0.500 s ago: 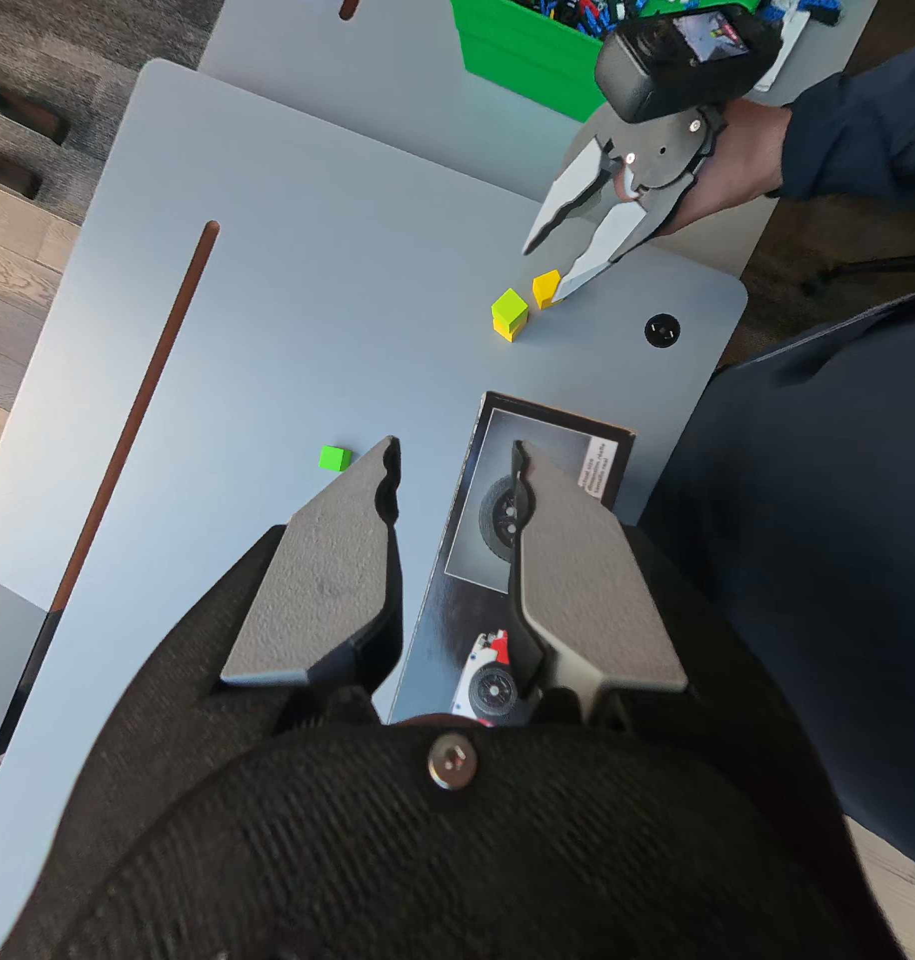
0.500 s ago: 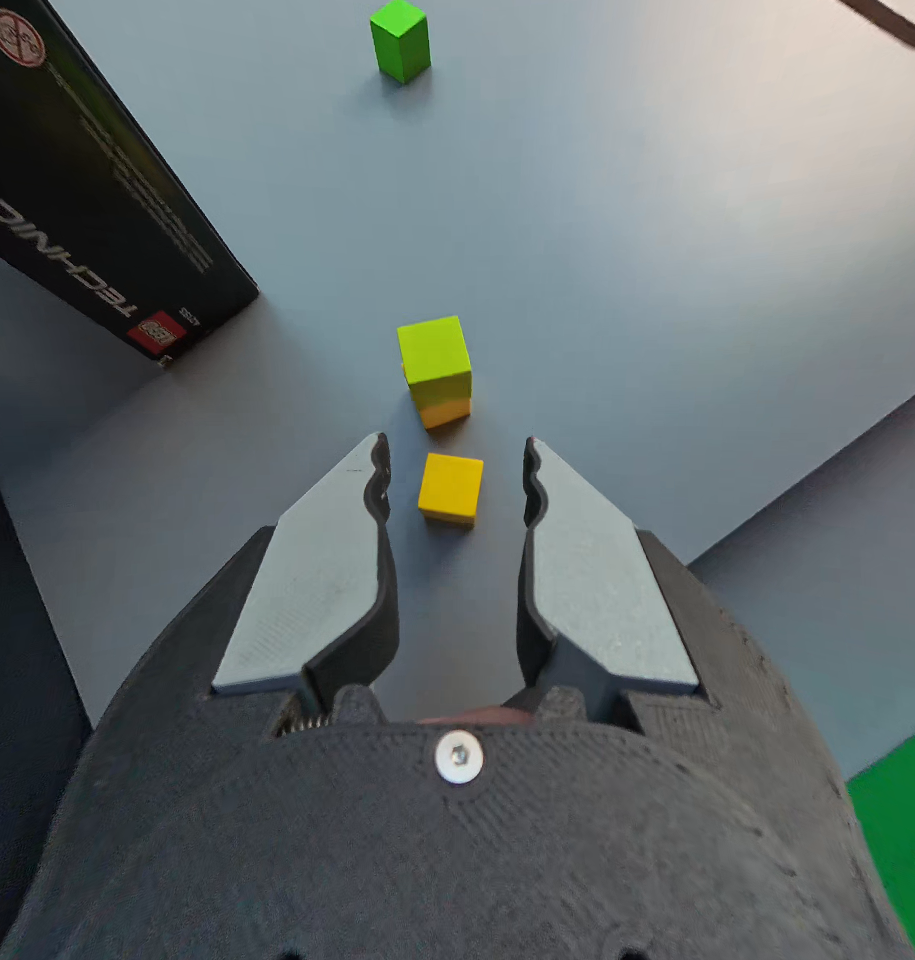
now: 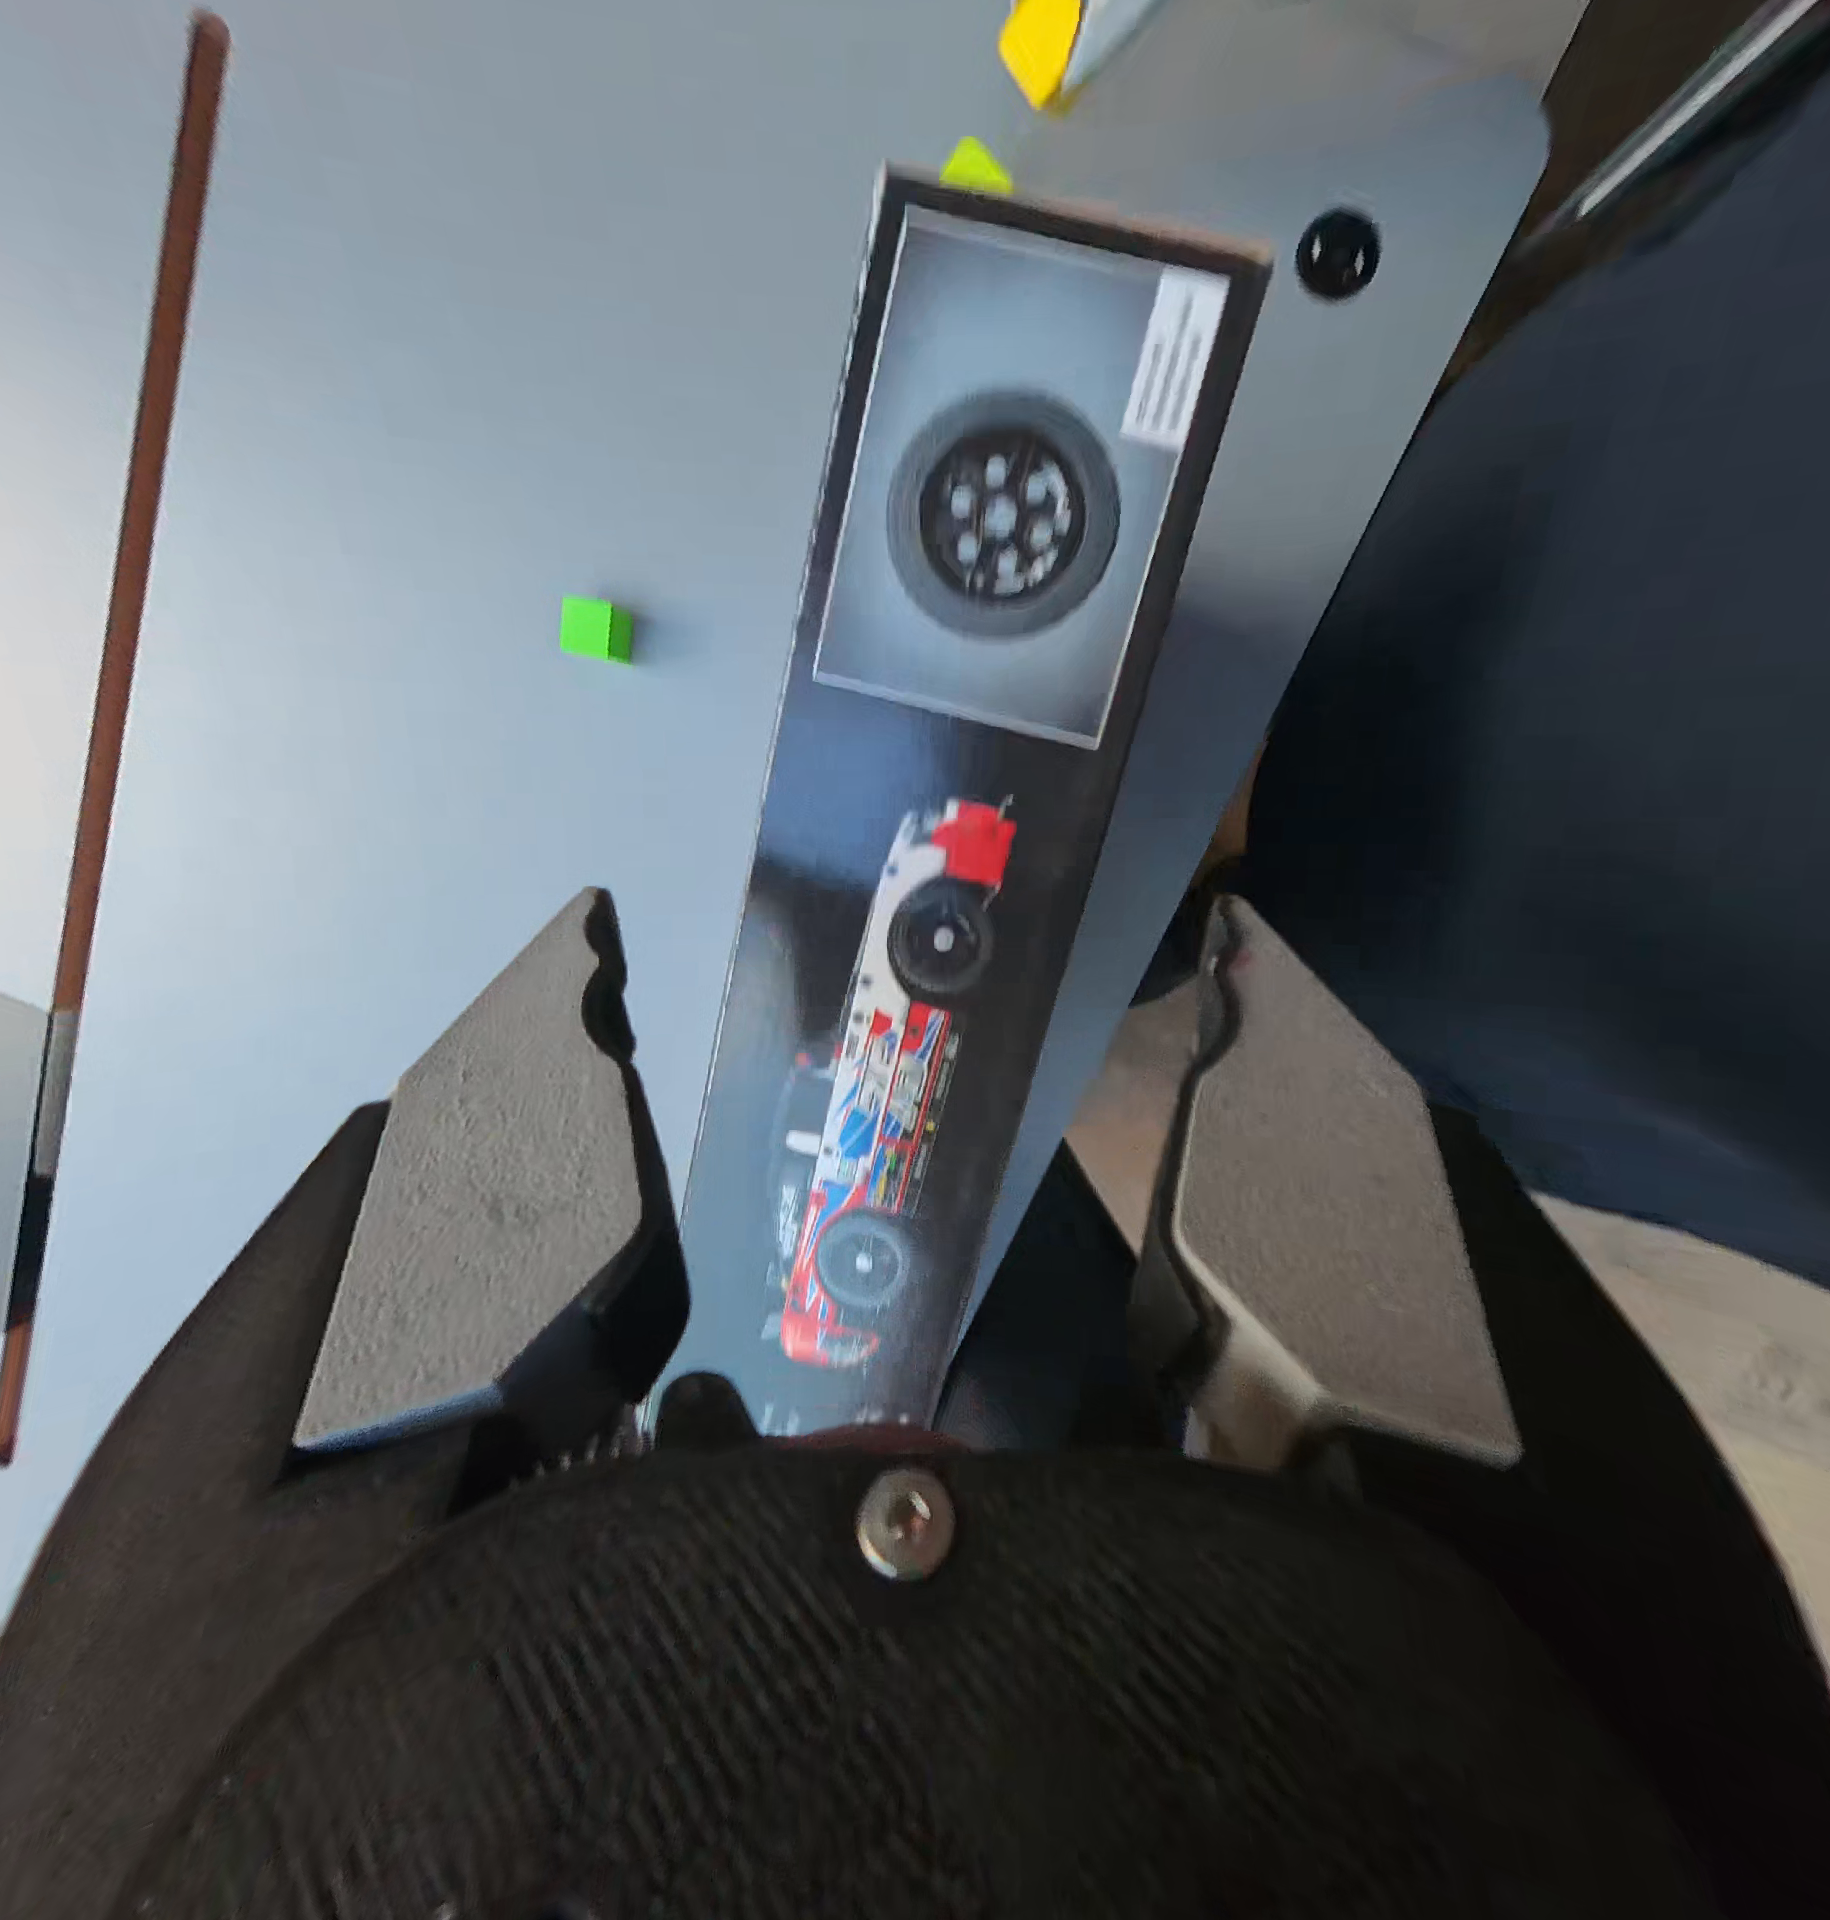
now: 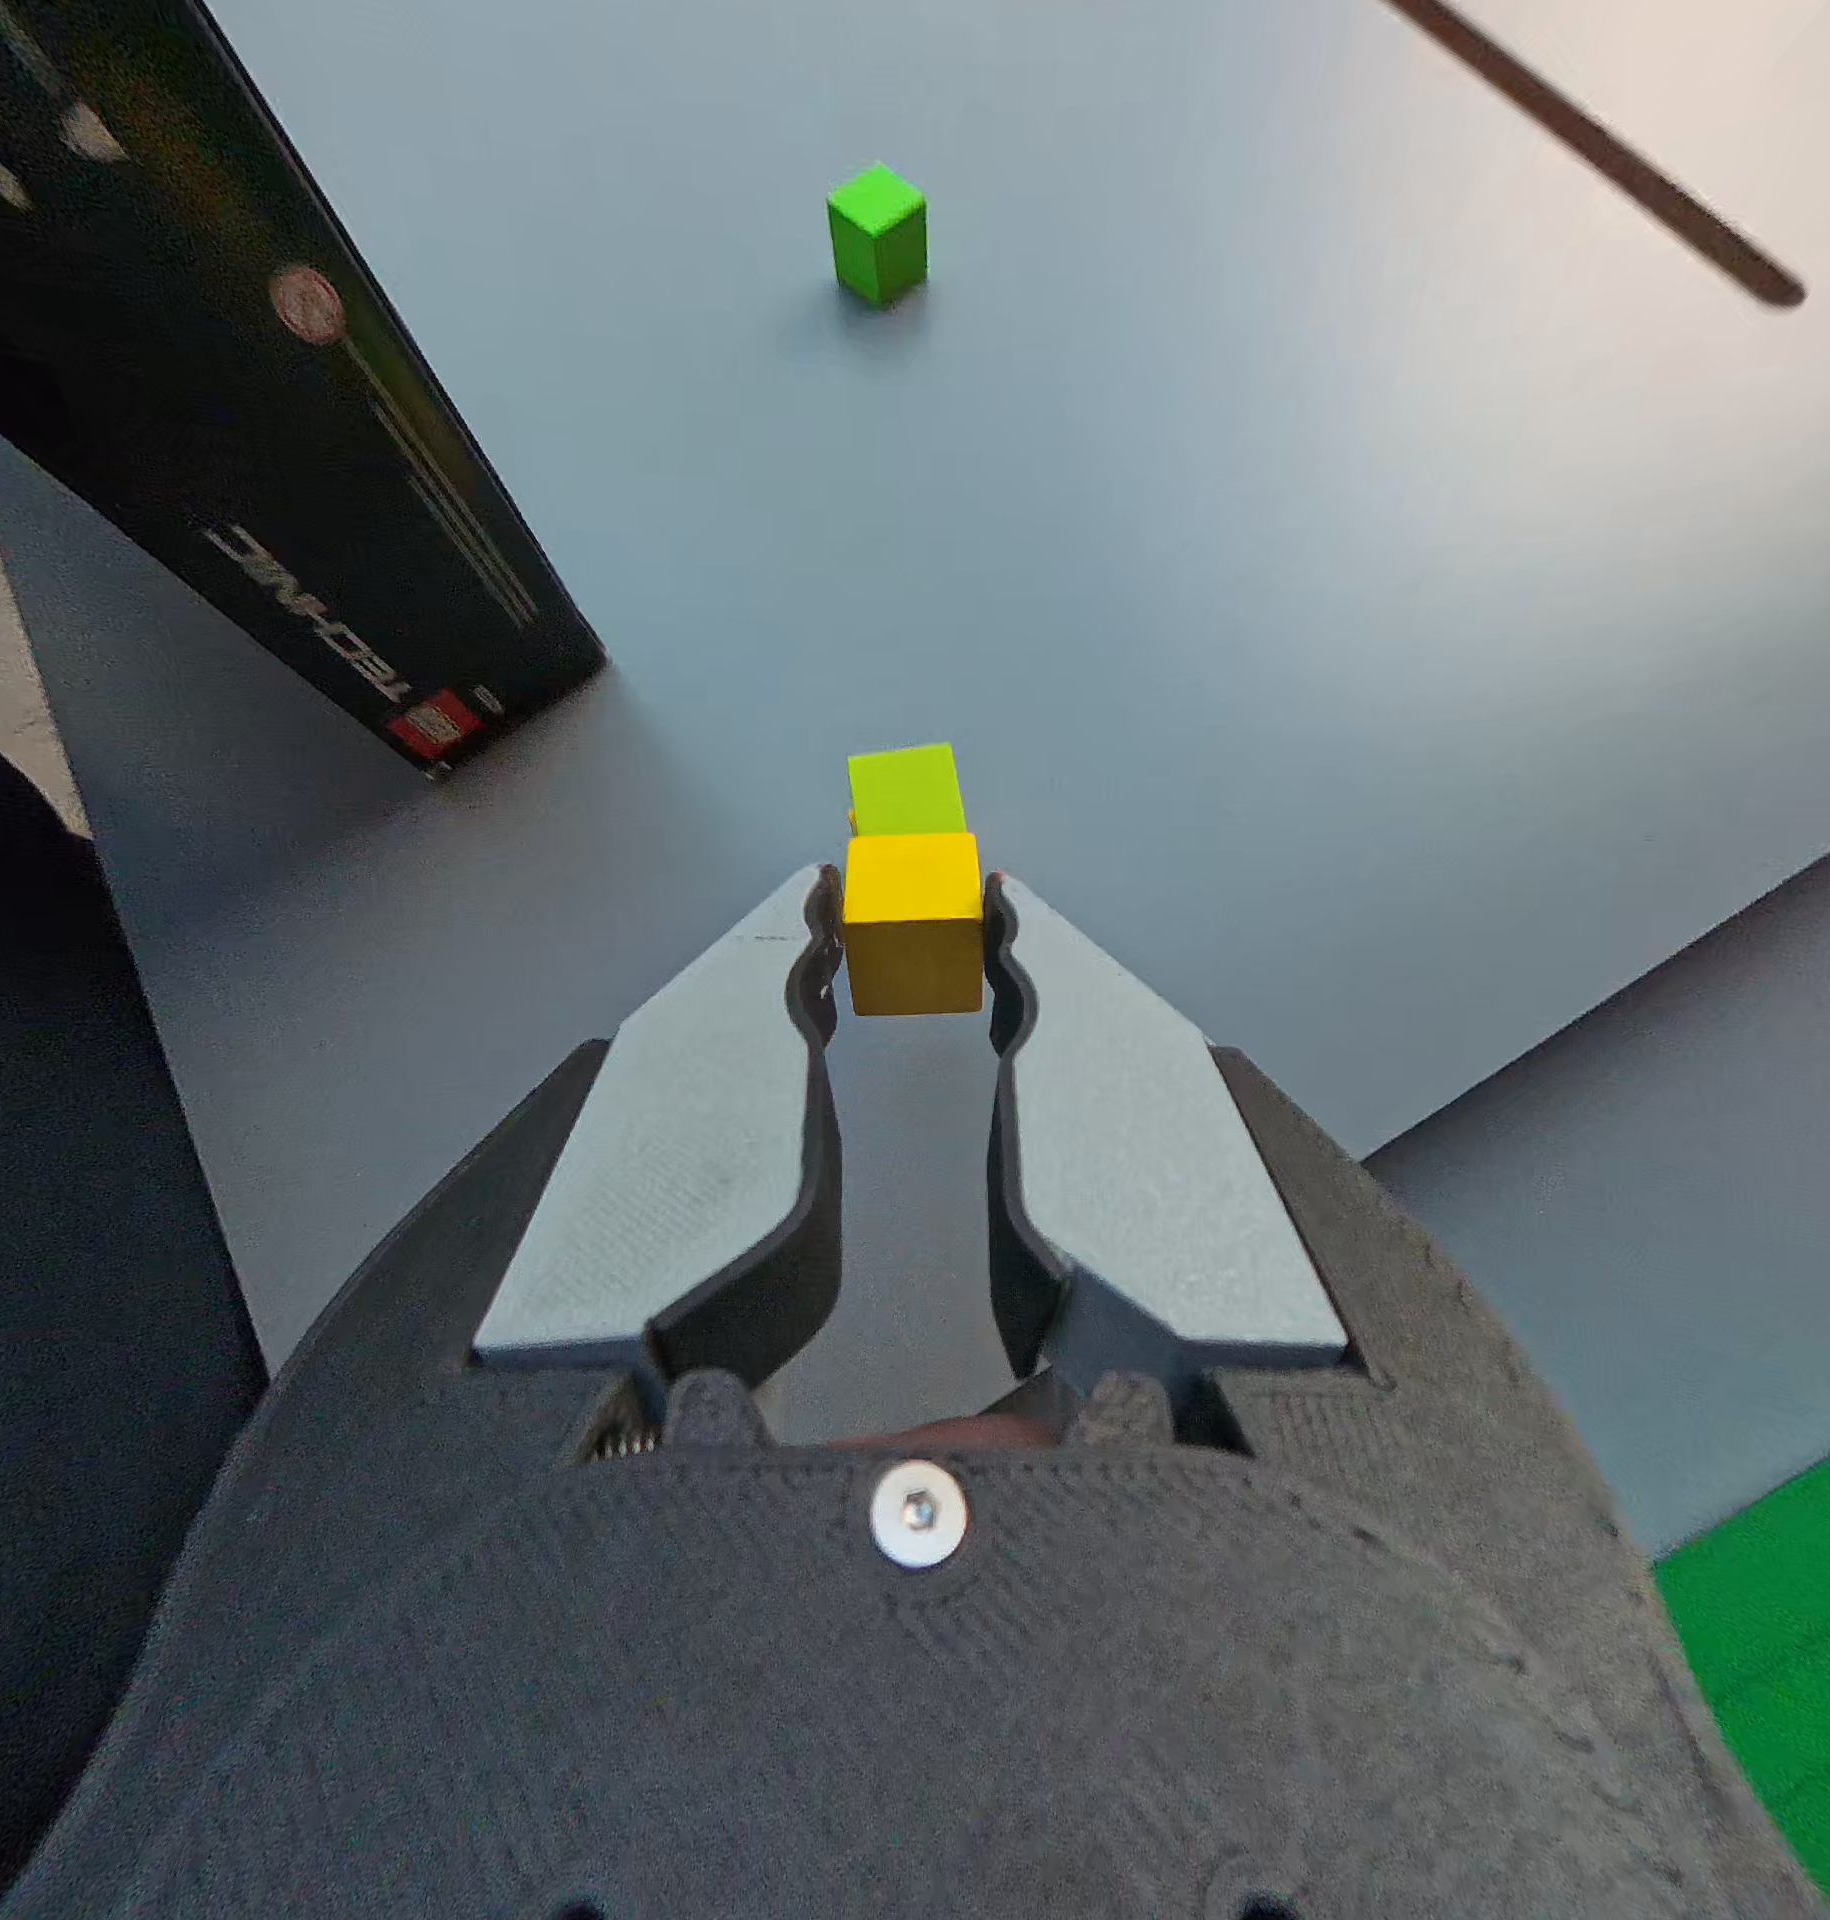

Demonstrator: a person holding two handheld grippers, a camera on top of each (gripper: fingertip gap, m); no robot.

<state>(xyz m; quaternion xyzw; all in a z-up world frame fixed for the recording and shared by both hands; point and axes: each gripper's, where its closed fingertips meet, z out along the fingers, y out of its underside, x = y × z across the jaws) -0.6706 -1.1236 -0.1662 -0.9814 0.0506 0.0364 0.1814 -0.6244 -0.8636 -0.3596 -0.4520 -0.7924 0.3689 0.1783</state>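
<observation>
The yellow cube is squeezed tight in the right tongs, just before a lime cube. The left tongs gape wide around a black box, not touching it. A green cube sits farther off on the table.

small yellow wooden cube pinched off the grey worktop, lime-green cube stacked right behind it

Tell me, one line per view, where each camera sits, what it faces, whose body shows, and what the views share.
Left wrist view: on the left gripper, looking along its wide-open fingers over the black box standing between them; a dark sleeve at right.
Right wrist view: on the right gripper, low over the grey table, fingers clamping the yellow cube; no body part clearly shows.
Shared: black box, green cube, lime cube, yellow cube, table slot.
</observation>
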